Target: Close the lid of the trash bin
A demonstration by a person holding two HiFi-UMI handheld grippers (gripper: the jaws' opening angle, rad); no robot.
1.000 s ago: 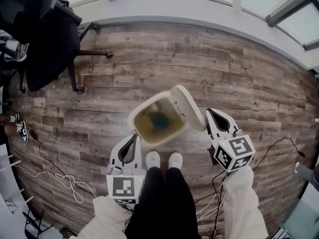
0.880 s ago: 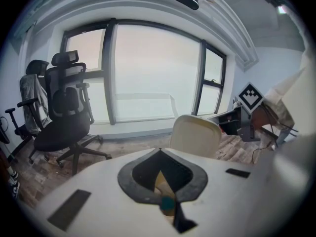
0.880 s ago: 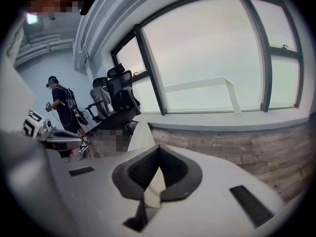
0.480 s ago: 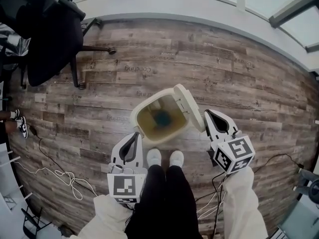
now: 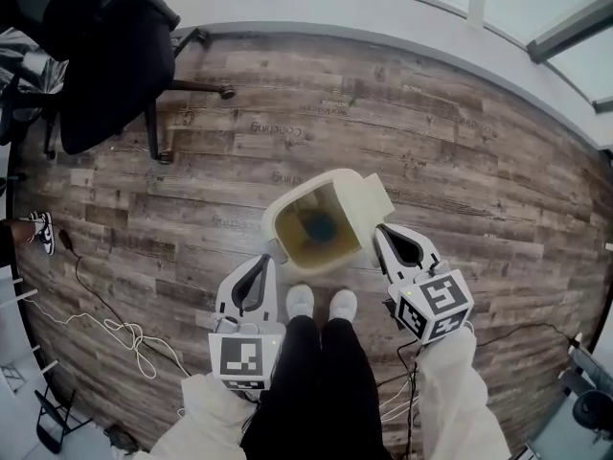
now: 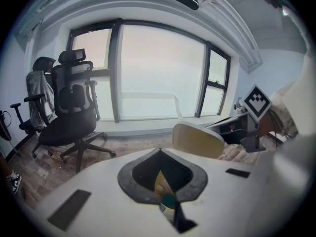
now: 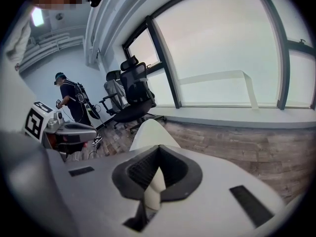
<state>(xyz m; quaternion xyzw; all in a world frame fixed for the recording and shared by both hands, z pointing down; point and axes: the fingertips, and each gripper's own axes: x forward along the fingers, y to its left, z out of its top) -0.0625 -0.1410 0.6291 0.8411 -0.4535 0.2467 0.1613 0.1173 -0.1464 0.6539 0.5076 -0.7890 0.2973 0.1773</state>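
While the cream plastic trash bin (image 5: 274, 224) sits open on the wooden floor (image 5: 460, 171), the left hand-held gripper (image 5: 264, 259) and right hand-held gripper (image 5: 376, 229) are clenched, empty. Next, I think, the right one pushes the raised cream lid (image 5: 359, 195) down.

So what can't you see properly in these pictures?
- Head view: the blue thing in the bin is too small to name.
- Right gripper view: the right claw covers most of the lid, so touching can't be judged.
- Left gripper view: the left claw hides most of the bin.
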